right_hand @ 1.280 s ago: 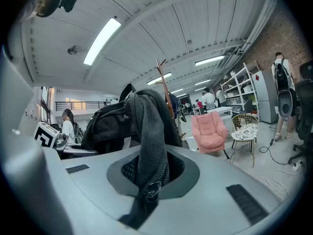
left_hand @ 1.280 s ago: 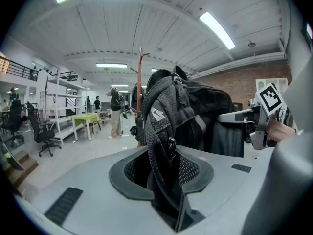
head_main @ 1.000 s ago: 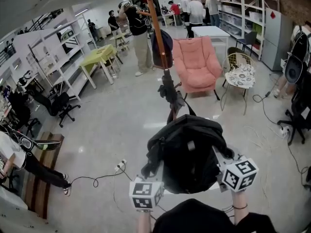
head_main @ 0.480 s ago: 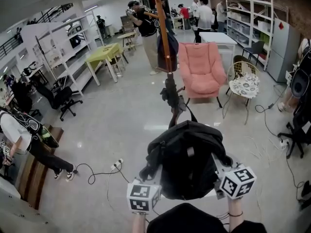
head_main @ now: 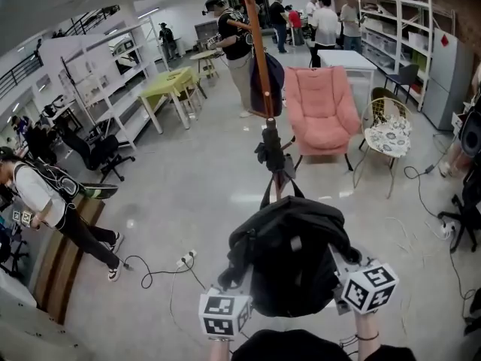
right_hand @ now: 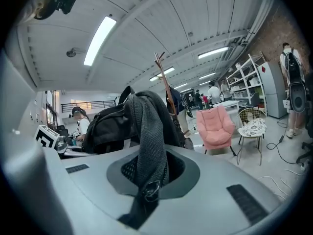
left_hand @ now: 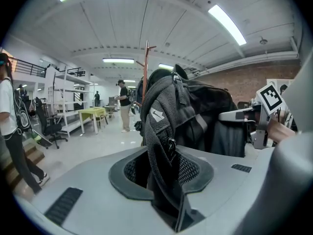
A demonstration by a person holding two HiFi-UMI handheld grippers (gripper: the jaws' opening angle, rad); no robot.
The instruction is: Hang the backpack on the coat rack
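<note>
1. A black fabric backpack (head_main: 289,258) hangs in the air between two hand-held grippers, clear of the glossy grey floor (head_main: 188,201).
2. The left gripper (left_hand: 168,180) is clamped on a black mesh shoulder strap (left_hand: 159,126). The strap rises out of its jaws to the body of the bag, which sits just above and to the right of this gripper.
3. The right gripper (right_hand: 146,180) is clenched on the second mesh strap (right_hand: 146,126). That strap climbs from its jaws to the bag, just above and to the left of this gripper.
4. A tall brown wooden coat rack (head_main: 259,59) stands straight ahead of both grippers, beyond the backpack. The backpack is not hung on it. Whether the bag's top loop touches the pole cannot be told.
5. A dark blue bag (head_main: 272,81) hangs high on the rack, well beyond both grippers.
6. A pink padded armchair (head_main: 323,111) sits ahead and to the right of the right gripper, past the rack.
7. A yellow-green table (head_main: 171,85) stands far ahead and to the left of the left gripper.
</note>
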